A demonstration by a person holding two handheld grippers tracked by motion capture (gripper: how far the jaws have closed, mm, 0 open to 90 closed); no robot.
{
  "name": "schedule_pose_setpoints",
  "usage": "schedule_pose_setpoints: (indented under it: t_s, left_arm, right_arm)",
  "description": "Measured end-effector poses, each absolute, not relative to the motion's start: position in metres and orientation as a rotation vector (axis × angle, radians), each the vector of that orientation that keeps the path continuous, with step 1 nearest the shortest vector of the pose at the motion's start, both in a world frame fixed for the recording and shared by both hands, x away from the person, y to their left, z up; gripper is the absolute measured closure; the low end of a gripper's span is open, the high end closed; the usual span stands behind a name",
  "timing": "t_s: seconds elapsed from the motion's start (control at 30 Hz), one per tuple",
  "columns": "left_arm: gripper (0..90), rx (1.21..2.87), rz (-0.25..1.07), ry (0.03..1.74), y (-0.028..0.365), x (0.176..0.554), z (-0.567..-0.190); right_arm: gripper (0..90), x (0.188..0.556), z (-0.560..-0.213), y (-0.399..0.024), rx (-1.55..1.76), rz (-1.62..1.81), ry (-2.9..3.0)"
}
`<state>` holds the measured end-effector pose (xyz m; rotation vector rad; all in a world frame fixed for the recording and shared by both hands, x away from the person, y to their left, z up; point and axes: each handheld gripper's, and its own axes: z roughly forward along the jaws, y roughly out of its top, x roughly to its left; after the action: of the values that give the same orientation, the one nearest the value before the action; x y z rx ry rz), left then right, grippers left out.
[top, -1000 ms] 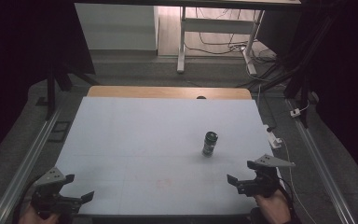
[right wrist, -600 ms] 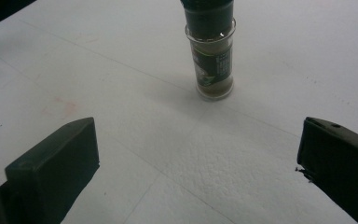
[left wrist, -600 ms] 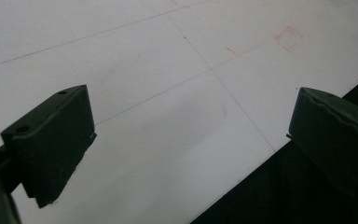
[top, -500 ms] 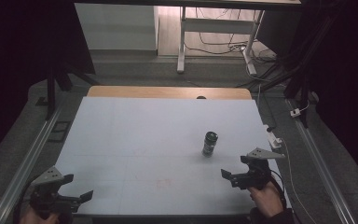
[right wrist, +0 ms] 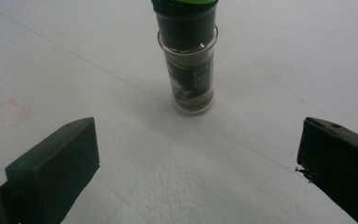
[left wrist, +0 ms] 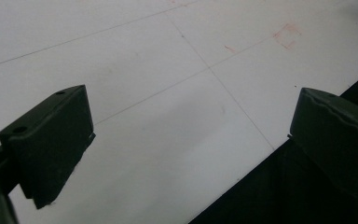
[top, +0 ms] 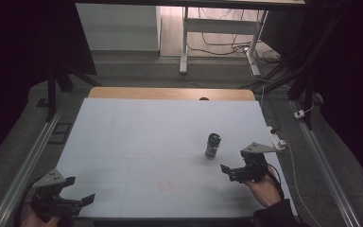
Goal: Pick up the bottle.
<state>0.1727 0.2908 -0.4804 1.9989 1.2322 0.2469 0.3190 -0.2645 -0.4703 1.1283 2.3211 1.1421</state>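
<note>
White table (top: 137, 142): bare except for one spice jar (top: 212, 145), upright, right of centre. Right gripper (top: 234, 171) near the jar, jaws spread wide, aimed at it, not touching. Left gripper (top: 68, 201) parked at the near-left edge, jaws apart, empty. Grasp not yet made; approach, closing and lift remain.

A spice jar (top: 212, 145) stands upright on the table (top: 137, 132), right of its centre. The right gripper (top: 234, 171) lies near the jar, just in front of it and slightly to its right, with the jar ahead between its spread jaws; the left gripper (top: 78, 201) sits at the table's front left corner, well apart from both. A desk frame (top: 222, 28) stands behind the table.
</note>
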Motion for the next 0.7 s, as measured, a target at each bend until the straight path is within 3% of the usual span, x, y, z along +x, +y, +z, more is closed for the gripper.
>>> schedule_pose_setpoints:
  t_s: [0.7]
  left_arm:
    - [0.5,2.024,0.246,1.219,0.288,0.173,-0.481]
  right_arm:
    - [0.0,0.357,-0.488,-0.239,1.041,1.071,2.419]
